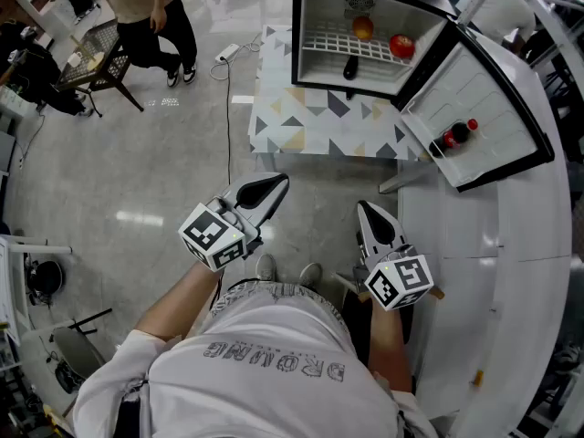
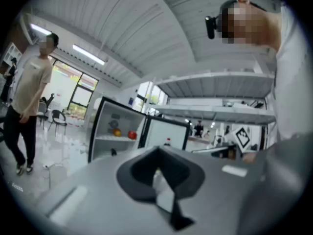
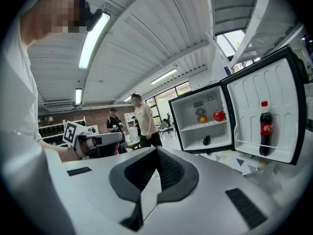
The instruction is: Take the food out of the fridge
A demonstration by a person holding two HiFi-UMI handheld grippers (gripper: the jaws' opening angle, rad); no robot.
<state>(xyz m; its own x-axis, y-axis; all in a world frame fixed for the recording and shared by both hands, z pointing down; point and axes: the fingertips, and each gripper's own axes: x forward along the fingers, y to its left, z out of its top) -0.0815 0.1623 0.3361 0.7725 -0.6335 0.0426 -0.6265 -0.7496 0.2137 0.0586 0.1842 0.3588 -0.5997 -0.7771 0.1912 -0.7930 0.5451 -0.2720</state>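
A small fridge stands open on a table with a triangle-patterned cloth. On its wire shelf lie an orange and a red apple; a dark oval item sits on the floor below. A cola bottle stands in the door rack. Both grippers hang well short of the fridge, over the floor. My left gripper is shut and holds nothing. My right gripper is shut and empty too. The right gripper view shows the orange, apple and bottle.
A white curved counter runs along the right, under the open fridge door. A person walks at the upper left beside a chair. A cable and power strip lie on the floor left of the table.
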